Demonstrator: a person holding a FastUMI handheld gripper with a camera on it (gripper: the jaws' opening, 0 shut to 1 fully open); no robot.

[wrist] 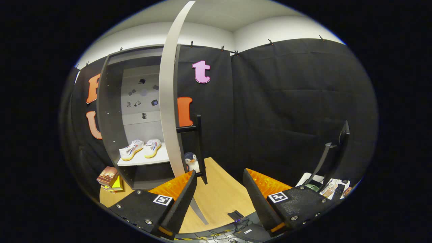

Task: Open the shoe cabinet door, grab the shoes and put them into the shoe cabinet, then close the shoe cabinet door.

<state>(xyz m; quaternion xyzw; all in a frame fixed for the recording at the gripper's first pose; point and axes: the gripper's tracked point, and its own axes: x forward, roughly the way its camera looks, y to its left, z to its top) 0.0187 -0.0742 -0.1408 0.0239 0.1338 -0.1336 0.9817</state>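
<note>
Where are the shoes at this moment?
In the gripper view the shoes sit side by side on the white shelf inside the open shoe cabinet, behind its door, well beyond the open, empty claw.

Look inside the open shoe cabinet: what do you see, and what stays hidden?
A pair of shoes sits on the shelf inside the cabinet. The open door covers the right part. The gripper is open, holding nothing.

Matt grey board shoe cabinet [111,111], smooth pale door [167,101], light wood-grain floor [219,189], black cloth wall [287,101].
</note>
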